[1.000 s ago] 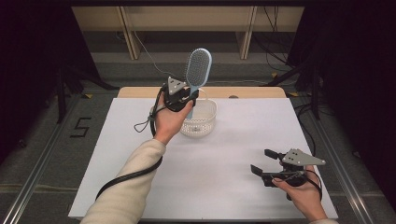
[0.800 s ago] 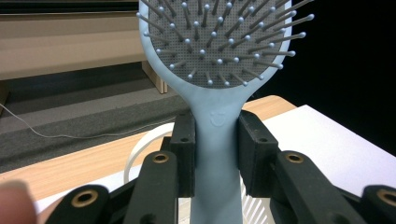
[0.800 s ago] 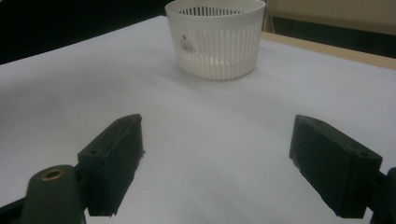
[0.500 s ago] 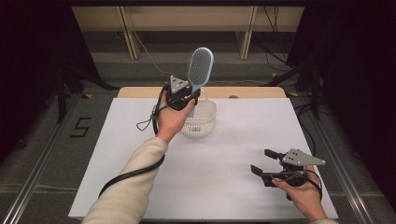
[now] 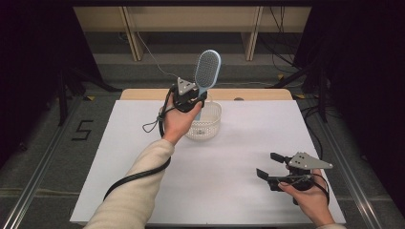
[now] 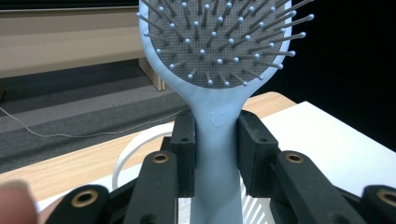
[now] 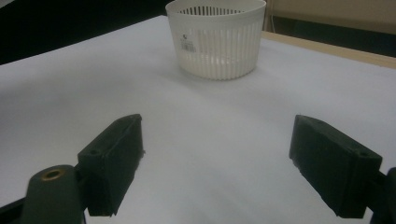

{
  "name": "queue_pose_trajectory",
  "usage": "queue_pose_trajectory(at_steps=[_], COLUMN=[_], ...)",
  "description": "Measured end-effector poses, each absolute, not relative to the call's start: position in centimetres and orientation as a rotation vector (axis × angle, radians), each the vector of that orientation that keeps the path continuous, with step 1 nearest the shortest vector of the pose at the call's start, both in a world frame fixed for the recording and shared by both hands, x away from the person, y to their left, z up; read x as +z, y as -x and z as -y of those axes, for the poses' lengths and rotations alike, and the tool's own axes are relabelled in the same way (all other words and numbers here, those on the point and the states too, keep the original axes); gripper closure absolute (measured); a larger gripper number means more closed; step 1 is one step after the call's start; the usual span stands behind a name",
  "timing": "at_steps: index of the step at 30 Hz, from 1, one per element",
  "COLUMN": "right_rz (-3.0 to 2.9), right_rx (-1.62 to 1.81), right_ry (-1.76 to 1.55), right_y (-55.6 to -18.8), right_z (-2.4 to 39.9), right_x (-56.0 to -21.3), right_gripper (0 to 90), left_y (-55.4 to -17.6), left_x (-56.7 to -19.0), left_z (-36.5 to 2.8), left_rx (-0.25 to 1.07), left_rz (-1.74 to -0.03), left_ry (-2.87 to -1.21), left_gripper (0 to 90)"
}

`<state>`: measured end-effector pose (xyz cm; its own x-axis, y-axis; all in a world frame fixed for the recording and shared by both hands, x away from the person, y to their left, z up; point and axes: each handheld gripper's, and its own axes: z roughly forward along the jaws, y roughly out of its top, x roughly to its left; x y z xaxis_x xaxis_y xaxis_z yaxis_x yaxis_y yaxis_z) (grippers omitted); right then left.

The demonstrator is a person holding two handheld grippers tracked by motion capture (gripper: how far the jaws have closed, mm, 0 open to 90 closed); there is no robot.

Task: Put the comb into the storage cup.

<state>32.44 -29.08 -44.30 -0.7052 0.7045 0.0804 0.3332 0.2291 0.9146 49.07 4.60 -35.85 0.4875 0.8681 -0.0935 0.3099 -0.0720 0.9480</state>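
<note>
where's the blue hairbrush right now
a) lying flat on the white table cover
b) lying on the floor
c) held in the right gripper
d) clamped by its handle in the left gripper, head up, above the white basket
d: the left gripper has its jaws pressed on the handle of the hairbrush, which stands head up over the basket.

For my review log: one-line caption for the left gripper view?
Left tongs clamp a blue hairbrush upright by its handle.

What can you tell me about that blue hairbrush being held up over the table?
The hairbrush is pale blue, plastic by its look, with an oval head, a grey pad of ball-tipped bristles and a tiny smiley on its neck. It stands upright, head up, its handle clamped between the black jaws of the left tongs, over the white basket.
</note>
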Motion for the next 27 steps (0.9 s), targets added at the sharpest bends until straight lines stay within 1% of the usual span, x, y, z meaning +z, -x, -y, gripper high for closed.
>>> queue_pose_trajectory(at_steps=[27], right_rz=[-2.16], right_rx=[1.469], right_ry=[-0.963], right_y=[-32.43], right_z=[29.18], right_x=[-44.29], right_gripper=[18.2], left_y=[-49.7], left_x=[-36.43], left_z=[-4.08], left_rx=[0.625], left_rz=[-1.031], left_ry=[-1.636], left_gripper=[69.7])
